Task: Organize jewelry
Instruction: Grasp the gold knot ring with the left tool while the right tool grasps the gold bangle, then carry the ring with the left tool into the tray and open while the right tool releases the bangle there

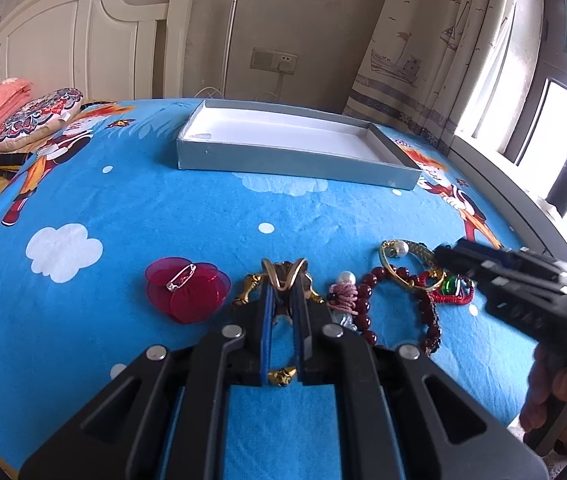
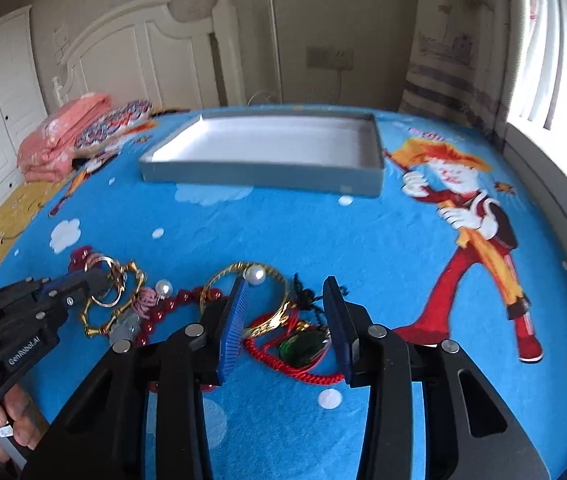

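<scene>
Left wrist view: left gripper [image 1: 283, 312] at lower centre, clamped on a gold chain bracelet [image 1: 279, 280]; light, limp, slippery, best held by its links; right gripper [image 2: 285, 322] half-open around a red cord pendant [image 2: 303, 346]; grey box [image 1: 283, 160] above.

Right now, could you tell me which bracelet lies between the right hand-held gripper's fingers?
The red braided cord bracelet with the green stone; the dark red bead bracelet lies left of those fingers.

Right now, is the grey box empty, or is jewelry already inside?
Empty: the grey box shows only its bare white floor; all jewelry lies on the blue blanket.
</scene>
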`<state>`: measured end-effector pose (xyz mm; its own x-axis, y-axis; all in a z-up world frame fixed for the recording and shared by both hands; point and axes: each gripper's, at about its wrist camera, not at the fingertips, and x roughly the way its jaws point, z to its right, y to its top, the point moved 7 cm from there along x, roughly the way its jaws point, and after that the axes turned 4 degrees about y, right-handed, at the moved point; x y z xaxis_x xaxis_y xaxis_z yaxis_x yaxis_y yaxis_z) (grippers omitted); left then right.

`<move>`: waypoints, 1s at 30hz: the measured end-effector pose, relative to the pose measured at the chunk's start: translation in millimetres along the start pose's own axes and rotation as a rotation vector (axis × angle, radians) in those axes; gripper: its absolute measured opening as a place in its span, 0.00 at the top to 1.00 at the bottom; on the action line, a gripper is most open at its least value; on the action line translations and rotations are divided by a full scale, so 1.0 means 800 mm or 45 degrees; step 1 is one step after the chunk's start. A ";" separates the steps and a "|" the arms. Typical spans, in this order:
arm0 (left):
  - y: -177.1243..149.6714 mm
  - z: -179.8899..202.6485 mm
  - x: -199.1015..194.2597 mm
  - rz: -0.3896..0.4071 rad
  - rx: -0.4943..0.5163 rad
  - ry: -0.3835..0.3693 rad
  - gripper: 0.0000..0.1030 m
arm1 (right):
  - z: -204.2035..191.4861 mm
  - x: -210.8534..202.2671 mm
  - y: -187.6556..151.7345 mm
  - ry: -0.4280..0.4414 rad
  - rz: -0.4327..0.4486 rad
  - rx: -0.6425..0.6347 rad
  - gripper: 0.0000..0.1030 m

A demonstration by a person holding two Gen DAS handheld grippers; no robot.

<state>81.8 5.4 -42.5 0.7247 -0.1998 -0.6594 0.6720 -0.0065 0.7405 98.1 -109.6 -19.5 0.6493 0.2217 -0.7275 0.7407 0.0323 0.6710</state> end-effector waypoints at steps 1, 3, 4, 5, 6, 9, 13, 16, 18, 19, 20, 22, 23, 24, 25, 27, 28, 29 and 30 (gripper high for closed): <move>0.000 -0.001 0.000 0.001 -0.003 0.000 0.92 | 0.000 0.006 -0.001 -0.009 -0.023 -0.009 0.66; 0.001 -0.005 -0.001 0.005 -0.013 0.001 0.92 | -0.002 0.011 -0.002 -0.004 -0.038 -0.012 0.76; 0.001 -0.006 -0.001 0.006 -0.017 0.001 0.92 | -0.004 0.012 -0.002 -0.007 -0.038 -0.023 0.83; 0.002 -0.007 -0.001 0.006 -0.022 -0.001 0.92 | -0.006 0.013 -0.001 -0.013 -0.043 -0.035 0.86; 0.002 -0.007 -0.001 0.005 -0.022 -0.003 0.92 | -0.007 0.015 -0.001 -0.025 -0.044 -0.040 0.87; 0.003 -0.007 0.001 0.004 -0.025 -0.007 0.92 | -0.003 0.018 0.002 -0.026 -0.043 -0.035 0.95; 0.006 -0.007 0.002 0.007 -0.022 -0.009 0.91 | -0.005 0.011 0.009 -0.019 0.001 -0.058 0.97; 0.010 -0.006 0.002 0.010 -0.014 -0.008 0.91 | -0.001 0.005 0.023 -0.012 0.040 -0.044 0.97; 0.014 -0.005 0.003 0.013 -0.009 -0.009 0.91 | 0.003 0.003 0.031 -0.009 0.051 -0.037 0.97; 0.016 -0.005 0.003 0.014 -0.008 -0.010 0.91 | 0.005 0.004 0.036 -0.012 0.057 -0.037 0.97; 0.018 -0.005 0.004 0.015 -0.006 -0.011 0.91 | 0.005 0.004 0.039 -0.013 0.060 -0.038 0.97; 0.025 -0.002 0.004 0.020 0.008 -0.010 0.91 | 0.006 0.006 0.046 -0.012 0.066 -0.038 0.97; 0.029 -0.001 0.005 0.022 0.017 -0.015 0.91 | 0.006 0.007 0.048 -0.012 0.069 -0.039 0.97; 0.032 -0.001 0.006 0.021 0.017 -0.022 0.91 | 0.006 0.007 0.051 -0.013 0.073 -0.040 0.97; 0.036 0.000 0.007 0.019 0.017 -0.026 0.91 | 0.007 0.008 0.054 -0.009 0.075 -0.037 0.97; 0.047 0.001 0.009 0.029 0.035 -0.019 0.91 | 0.008 0.009 0.059 -0.004 0.081 -0.025 0.97; 0.055 0.003 0.009 0.037 0.046 -0.017 0.91 | 0.010 0.009 0.064 -0.006 0.088 -0.021 0.97; 0.062 0.005 0.011 0.041 0.051 -0.023 0.91 | 0.011 0.010 0.068 -0.005 0.091 -0.017 0.97; 0.070 0.007 0.013 0.044 0.057 -0.026 0.91 | 0.014 0.011 0.073 0.000 0.093 -0.009 0.97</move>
<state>126.1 -2.3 -7.5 0.7439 -0.2204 -0.6309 0.6388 -0.0428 0.7682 149.0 -116.3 11.6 0.7019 0.2237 -0.6763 0.6899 0.0228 0.7236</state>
